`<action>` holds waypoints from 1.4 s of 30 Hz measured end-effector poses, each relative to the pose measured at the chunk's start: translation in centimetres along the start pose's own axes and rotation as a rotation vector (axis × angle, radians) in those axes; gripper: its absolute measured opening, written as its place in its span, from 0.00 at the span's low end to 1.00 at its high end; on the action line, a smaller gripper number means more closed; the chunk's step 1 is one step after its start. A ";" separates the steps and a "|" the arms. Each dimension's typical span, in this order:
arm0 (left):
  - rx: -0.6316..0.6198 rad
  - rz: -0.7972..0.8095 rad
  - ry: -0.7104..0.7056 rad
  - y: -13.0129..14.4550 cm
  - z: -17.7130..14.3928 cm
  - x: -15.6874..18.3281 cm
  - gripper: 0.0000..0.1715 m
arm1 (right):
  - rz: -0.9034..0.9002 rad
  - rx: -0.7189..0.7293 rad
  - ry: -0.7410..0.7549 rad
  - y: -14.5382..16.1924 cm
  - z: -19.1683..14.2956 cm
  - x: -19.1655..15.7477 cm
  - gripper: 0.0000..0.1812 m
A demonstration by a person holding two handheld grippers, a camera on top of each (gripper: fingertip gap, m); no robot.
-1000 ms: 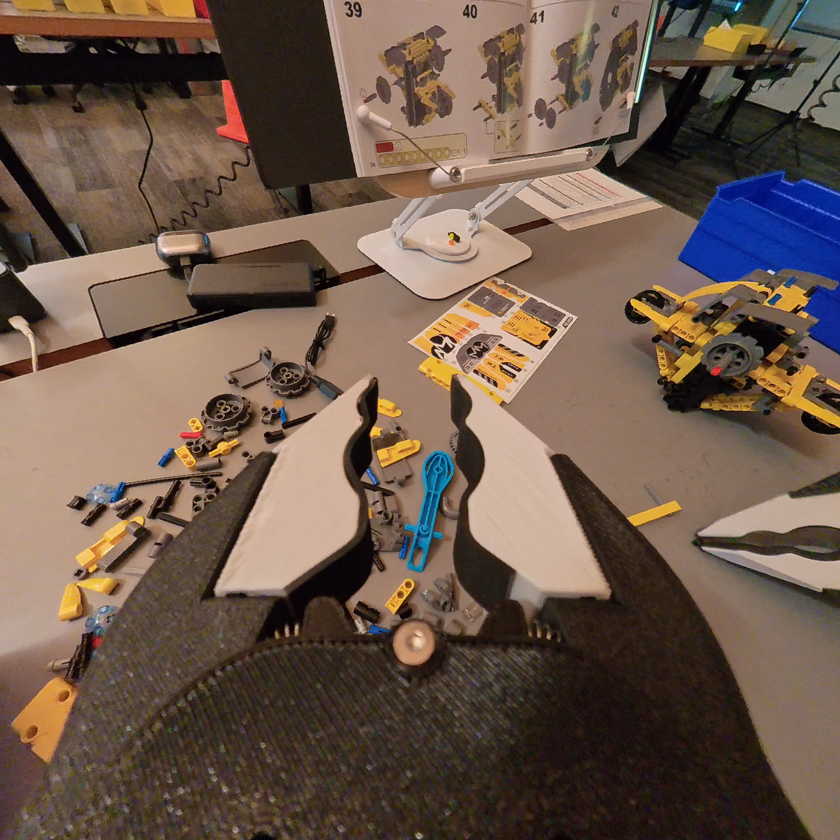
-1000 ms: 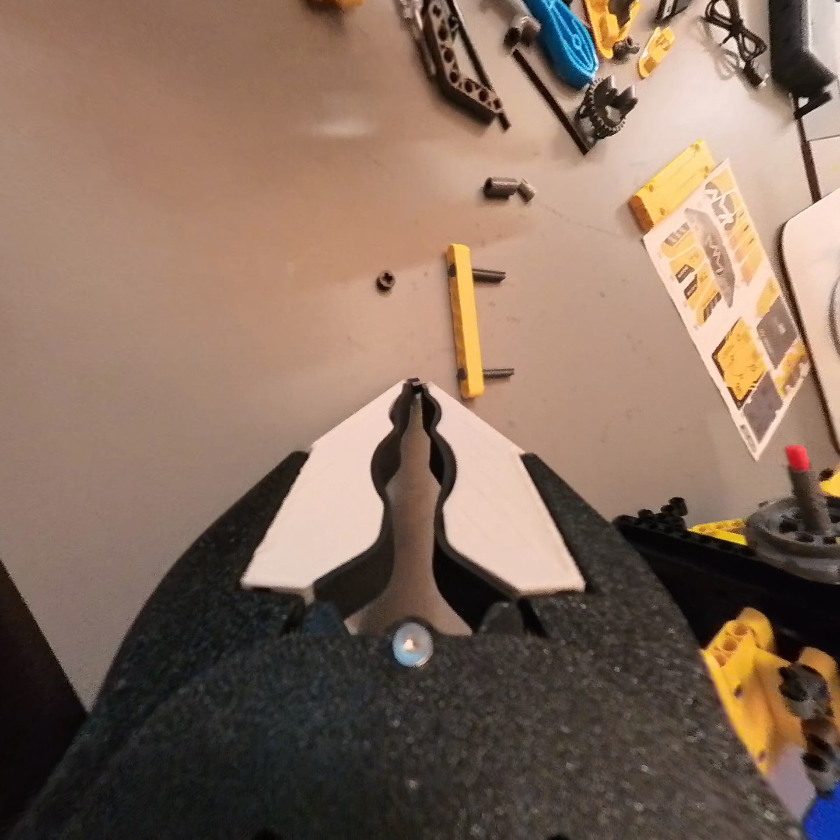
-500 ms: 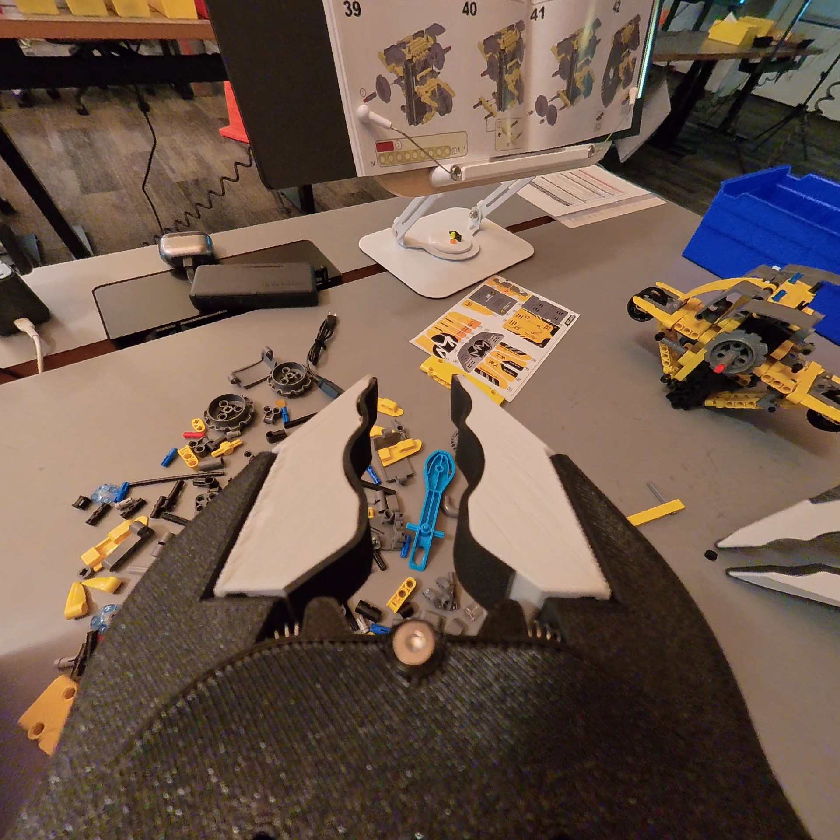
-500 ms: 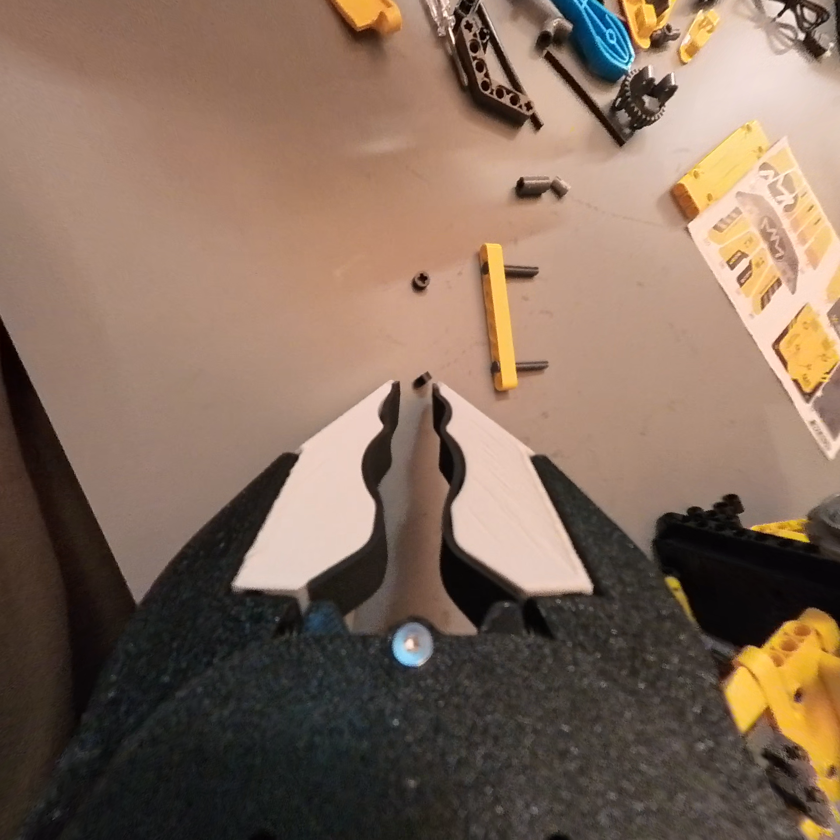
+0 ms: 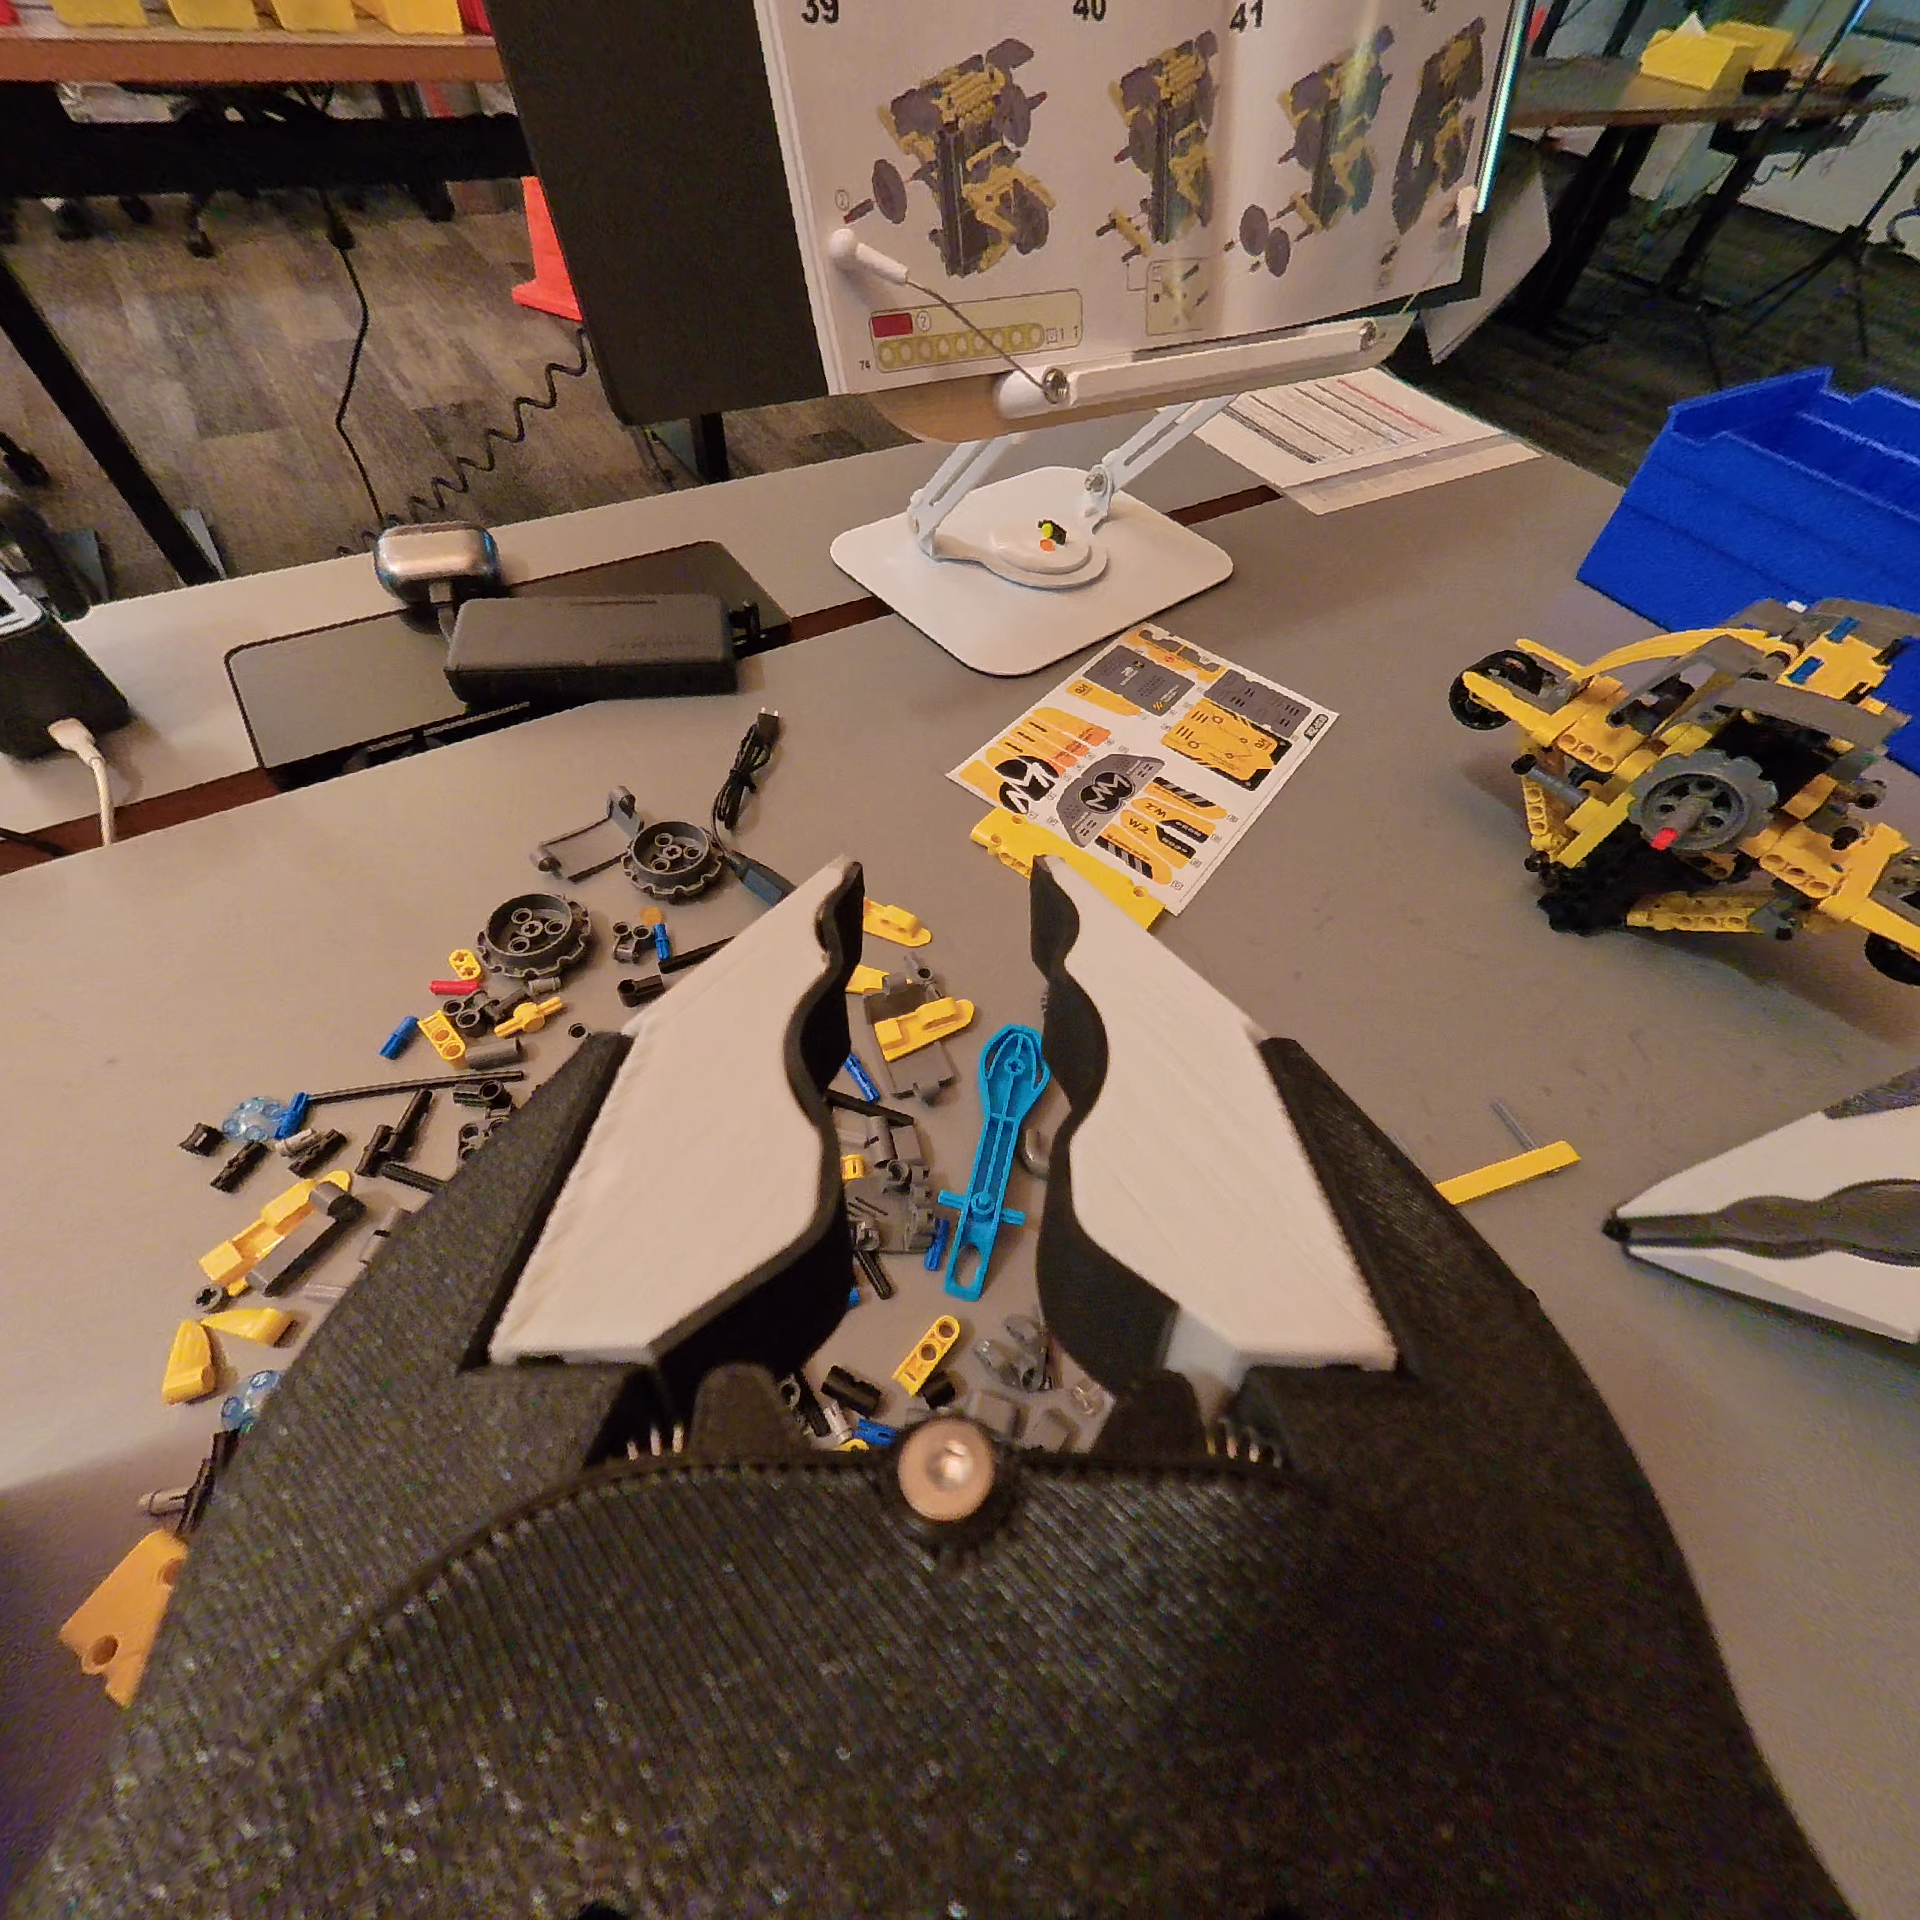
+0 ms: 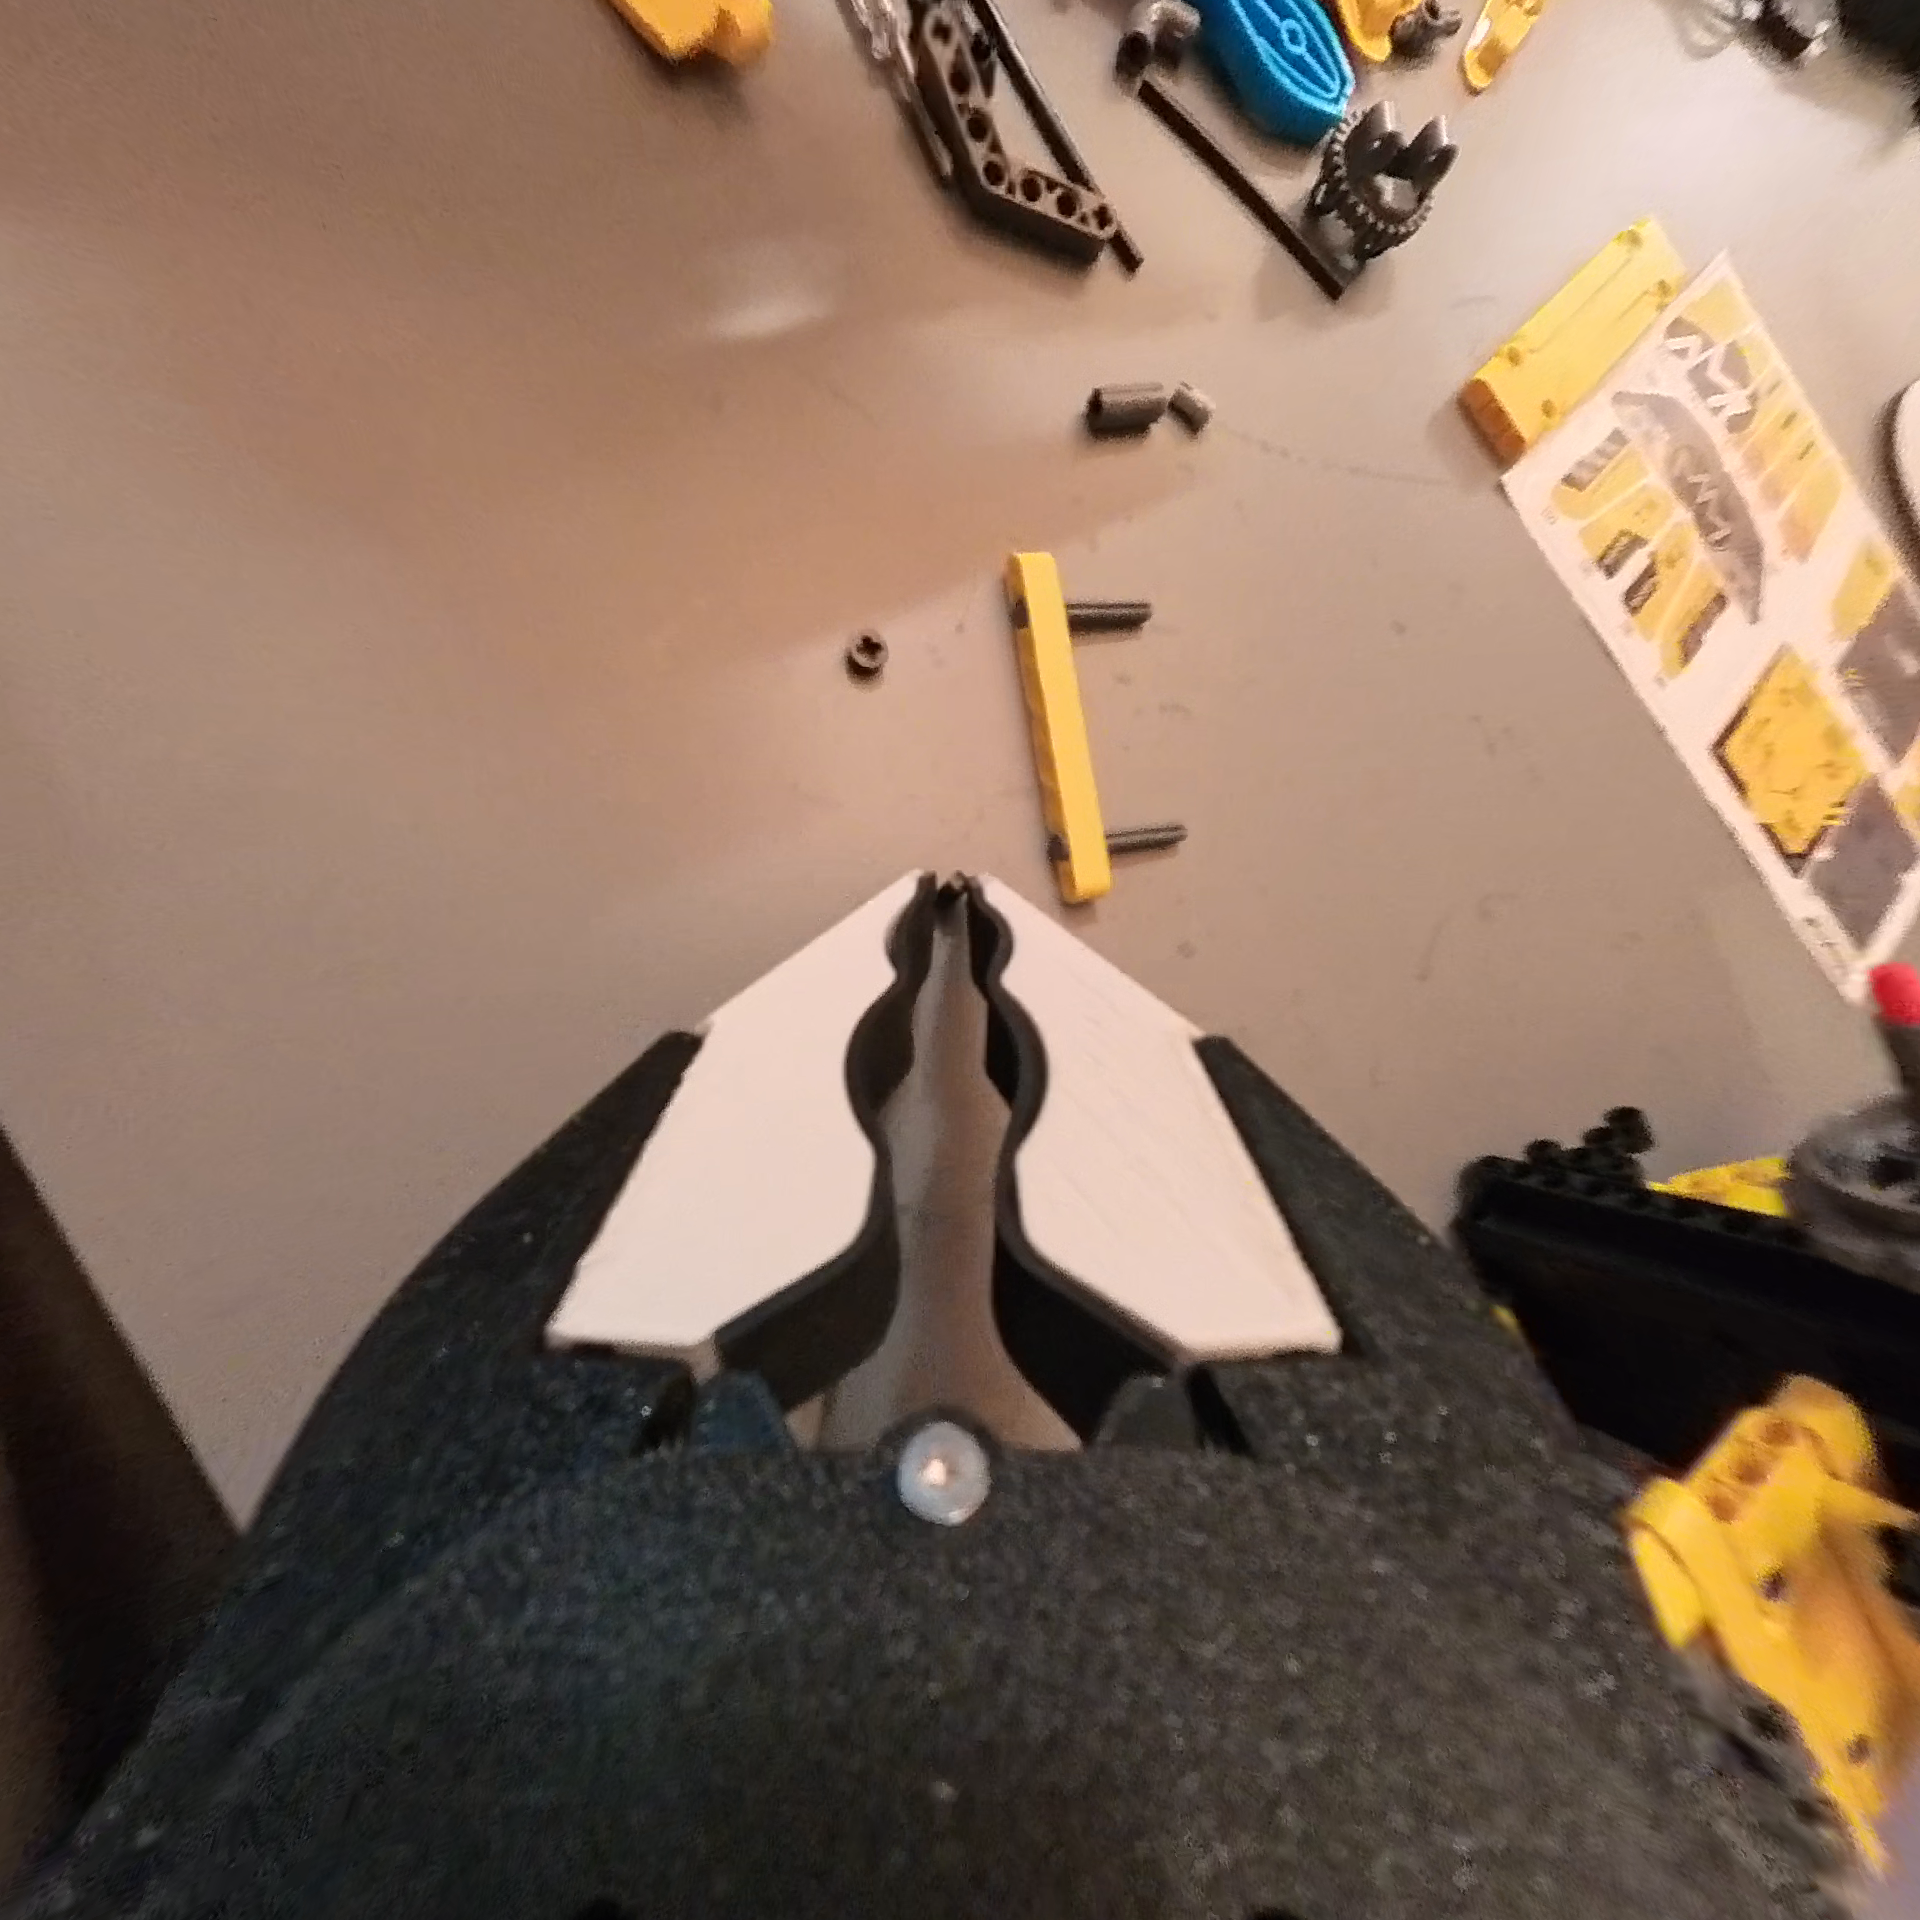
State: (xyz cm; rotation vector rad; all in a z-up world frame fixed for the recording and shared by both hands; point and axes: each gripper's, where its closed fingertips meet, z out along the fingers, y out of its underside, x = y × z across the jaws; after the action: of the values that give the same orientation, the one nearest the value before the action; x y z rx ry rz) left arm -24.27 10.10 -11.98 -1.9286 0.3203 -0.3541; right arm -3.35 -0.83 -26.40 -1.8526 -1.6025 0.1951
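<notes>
My left gripper (image 5: 945, 883) is open and empty, held above a pile of small grey, black, yellow and blue building parts (image 5: 447, 1039), with a blue lever-shaped piece (image 5: 992, 1143) between its fingers. My right gripper (image 6: 948, 883) is shut on a tiny black bush at its tips, low over the grey table (image 6: 416, 520). It also shows in the left wrist view (image 5: 1616, 1229). A yellow beam with two dark pins (image 6: 1060, 727) lies just right of the tips. Another small black bush (image 6: 864, 657) lies farther ahead to the left.
A half-built yellow and black vehicle model (image 5: 1704, 790) stands at the right, with a blue bin (image 5: 1787, 488) behind it. A sticker sheet (image 5: 1143, 769) lies mid-table. An instruction booklet on a white stand (image 5: 1122, 177) is at the back, with a black box (image 5: 592, 644) to its left. Tip to tip, the grippers are about 30 cm apart.
My right gripper opened half a second ago with the tiny black bush lying at its tips, and has now shut on it again. My left gripper has hardly moved.
</notes>
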 end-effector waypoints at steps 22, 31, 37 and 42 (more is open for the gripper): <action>0.001 0.000 -0.004 0.0 -0.1 -0.2 0.19 | -0.060 0.012 -0.058 -0.5 -0.2 -1.4 0.04; -0.002 0.001 -0.005 0.1 0.0 -0.2 0.19 | 0.080 0.051 -0.109 -0.5 -0.3 -0.7 0.00; -0.003 -0.001 -0.006 0.1 0.0 -0.3 0.19 | 0.104 0.056 -0.121 -0.4 0.0 -0.5 0.00; -0.004 -0.002 -0.005 0.2 -0.1 -0.3 0.19 | 0.136 0.072 -0.097 -0.4 -0.6 0.4 0.00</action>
State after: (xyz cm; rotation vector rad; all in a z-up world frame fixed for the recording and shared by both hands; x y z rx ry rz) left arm -24.60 10.11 -12.13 -1.9334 0.3156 -0.3501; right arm -3.24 -0.72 -25.59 -1.9233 -1.5132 0.4026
